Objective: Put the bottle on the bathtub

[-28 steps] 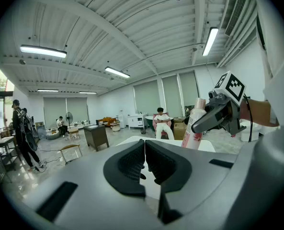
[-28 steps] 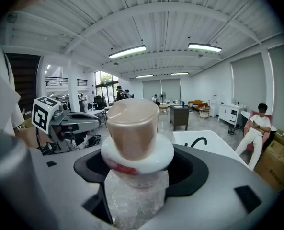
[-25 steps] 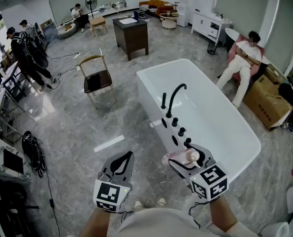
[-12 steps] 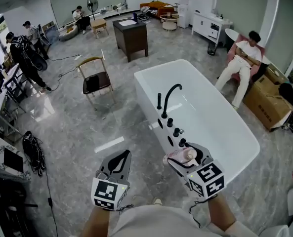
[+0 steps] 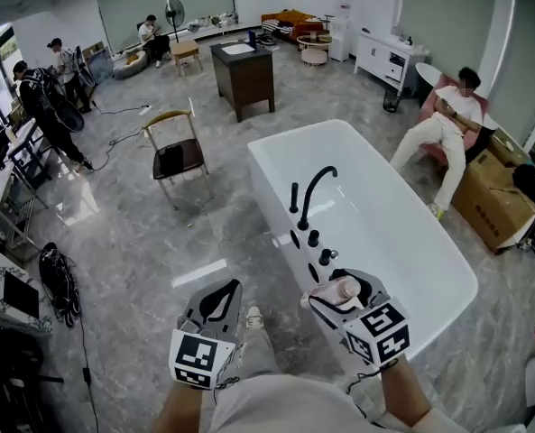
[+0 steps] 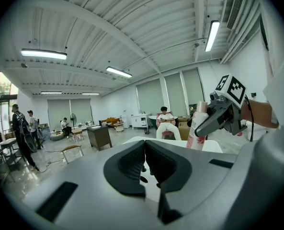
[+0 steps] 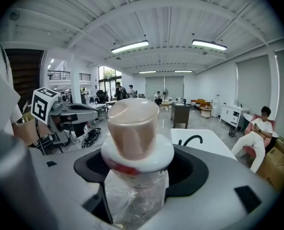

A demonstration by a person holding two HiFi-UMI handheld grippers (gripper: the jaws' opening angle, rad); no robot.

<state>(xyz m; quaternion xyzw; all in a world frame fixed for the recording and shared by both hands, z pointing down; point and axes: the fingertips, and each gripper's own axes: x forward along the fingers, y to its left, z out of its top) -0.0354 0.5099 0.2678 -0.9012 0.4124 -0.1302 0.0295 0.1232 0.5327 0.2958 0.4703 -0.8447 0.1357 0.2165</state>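
Head view puts my right gripper [image 5: 344, 296] over the near-left rim of the bathtub [image 5: 265, 177]. It is clamped round the bottle [image 5: 328, 290], whose cap points right, just near of the black knobs [image 5: 319, 246] along that edge. My left gripper [image 5: 220, 294] hangs to the left over the floor [image 5: 141, 242], pinched together on nothing. Open floor runs left and far to a chair [image 5: 177, 152], well apart.

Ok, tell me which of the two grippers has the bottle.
The right gripper: its jaws are closed on the pink-capped bottle, near the bathtub. The left gripper has its jaws together with nothing between them.
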